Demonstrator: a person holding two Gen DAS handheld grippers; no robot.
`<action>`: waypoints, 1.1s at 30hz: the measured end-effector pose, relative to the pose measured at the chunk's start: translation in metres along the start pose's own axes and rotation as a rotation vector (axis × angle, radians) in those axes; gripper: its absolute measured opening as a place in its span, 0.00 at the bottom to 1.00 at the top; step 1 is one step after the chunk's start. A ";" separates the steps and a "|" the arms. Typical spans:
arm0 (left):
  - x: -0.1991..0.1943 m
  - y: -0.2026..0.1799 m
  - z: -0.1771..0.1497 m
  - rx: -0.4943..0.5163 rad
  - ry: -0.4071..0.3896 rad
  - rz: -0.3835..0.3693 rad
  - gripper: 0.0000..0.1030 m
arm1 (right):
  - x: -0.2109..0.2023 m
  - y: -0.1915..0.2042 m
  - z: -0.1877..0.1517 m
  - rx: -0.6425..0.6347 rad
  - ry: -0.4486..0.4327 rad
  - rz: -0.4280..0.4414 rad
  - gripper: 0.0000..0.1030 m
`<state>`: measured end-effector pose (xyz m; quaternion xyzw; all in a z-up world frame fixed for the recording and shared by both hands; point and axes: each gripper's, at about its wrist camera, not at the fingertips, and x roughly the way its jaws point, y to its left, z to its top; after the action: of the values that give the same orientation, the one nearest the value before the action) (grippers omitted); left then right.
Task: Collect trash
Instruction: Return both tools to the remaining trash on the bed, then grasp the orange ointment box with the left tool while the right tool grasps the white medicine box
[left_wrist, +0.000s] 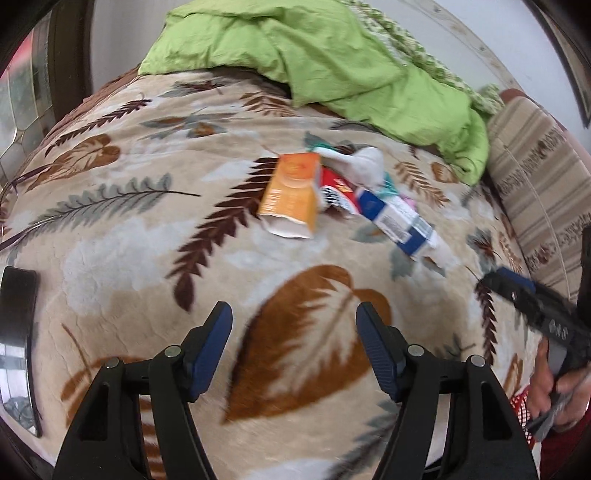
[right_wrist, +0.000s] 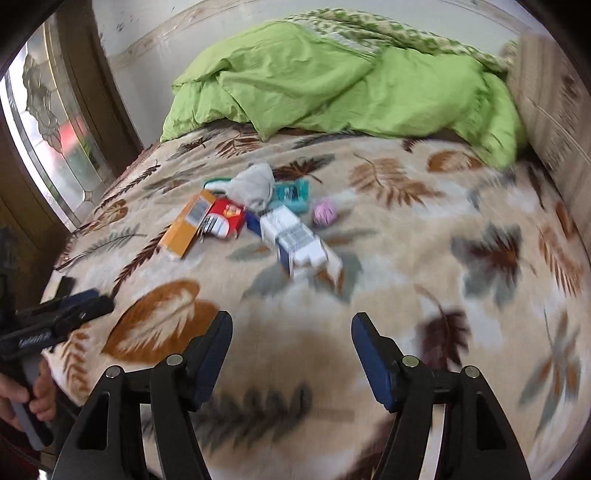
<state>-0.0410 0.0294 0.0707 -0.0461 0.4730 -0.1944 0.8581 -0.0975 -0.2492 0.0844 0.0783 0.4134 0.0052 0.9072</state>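
A heap of trash lies on the leaf-patterned blanket (left_wrist: 122, 258): an orange carton (left_wrist: 291, 195), a red packet (left_wrist: 338, 190), a blue and white box (left_wrist: 399, 221) and a crumpled white tissue (left_wrist: 364, 164). The right wrist view shows the same orange carton (right_wrist: 188, 225), red packet (right_wrist: 227, 219), blue and white box (right_wrist: 295, 240), tissue (right_wrist: 253, 184), plus a teal packet (right_wrist: 291, 195) and a pink ball (right_wrist: 325, 214). My left gripper (left_wrist: 294, 321) is open and empty, short of the heap. My right gripper (right_wrist: 291, 332) is open and empty, also short of it.
A green duvet (right_wrist: 332, 77) is bunched at the far end of the bed. A striped cushion (left_wrist: 535, 177) stands at the right. A glass door (right_wrist: 44, 122) is at the left. The right gripper shows at the left wrist view's right edge (left_wrist: 517, 291).
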 end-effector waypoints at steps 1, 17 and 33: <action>0.002 0.005 0.003 -0.004 0.002 0.003 0.67 | 0.010 0.000 0.009 -0.013 0.003 0.003 0.68; 0.061 0.010 0.076 0.054 0.042 -0.015 0.71 | 0.124 0.011 0.059 -0.127 0.133 0.016 0.44; 0.125 0.004 0.098 -0.024 0.077 -0.013 0.44 | 0.043 0.015 -0.013 0.129 0.036 0.082 0.32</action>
<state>0.1008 -0.0238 0.0240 -0.0521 0.5077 -0.1959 0.8374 -0.0785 -0.2293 0.0460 0.1532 0.4255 0.0172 0.8917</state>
